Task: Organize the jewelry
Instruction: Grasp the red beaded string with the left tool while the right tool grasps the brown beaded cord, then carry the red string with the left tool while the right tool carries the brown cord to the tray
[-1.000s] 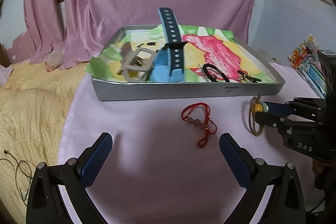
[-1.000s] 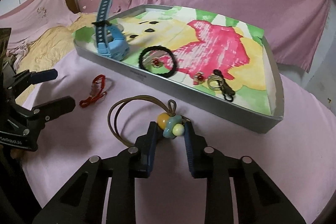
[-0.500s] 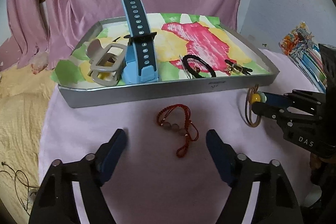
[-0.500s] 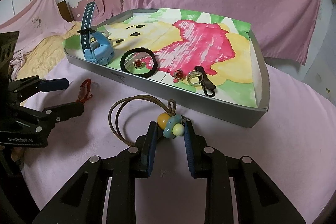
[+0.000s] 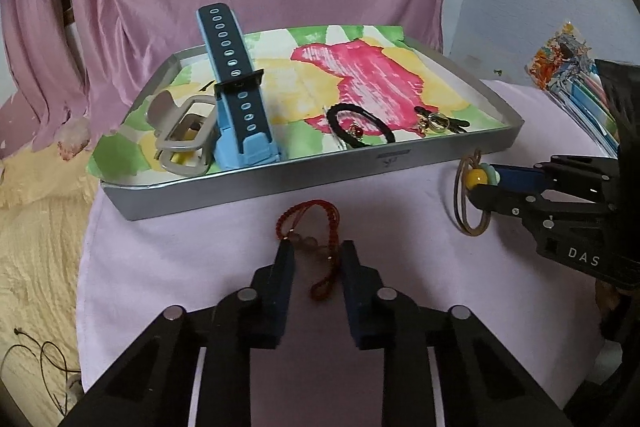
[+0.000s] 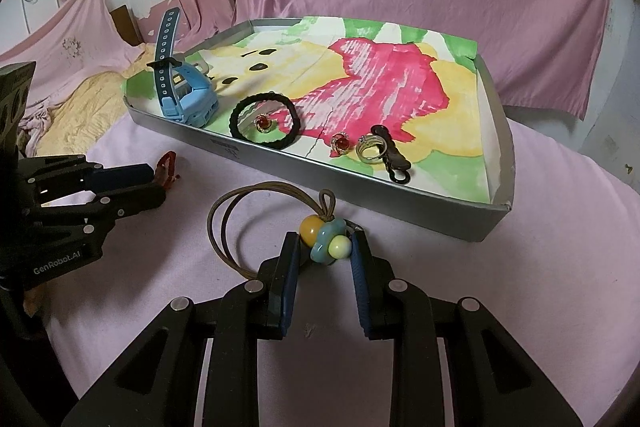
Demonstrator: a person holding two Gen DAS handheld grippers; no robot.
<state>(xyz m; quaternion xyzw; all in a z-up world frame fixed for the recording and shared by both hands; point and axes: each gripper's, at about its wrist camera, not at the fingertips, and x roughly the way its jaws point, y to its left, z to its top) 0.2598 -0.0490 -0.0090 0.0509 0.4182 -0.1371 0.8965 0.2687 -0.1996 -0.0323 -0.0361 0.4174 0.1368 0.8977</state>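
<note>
Pink drapes behind, pink cloth on the desk. My left tool [image 5: 313,253] sits narrowed around the red bead bracelet [image 5: 310,227] lying just in front of the tray [image 5: 280,183]; whether the pads truly bite, I cannot tell. I'd squeeze on the beads, not the cord. Right tool [image 6: 325,247] pinches the beaded hair tie [image 6: 326,237], off the cloth.

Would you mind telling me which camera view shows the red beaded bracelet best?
The left wrist view: the red beaded bracelet lies on the pink cloth between the left gripper's narrowed fingers, loop and tail visible. The right wrist view shows only a small red piece behind that gripper's fingers.
</note>
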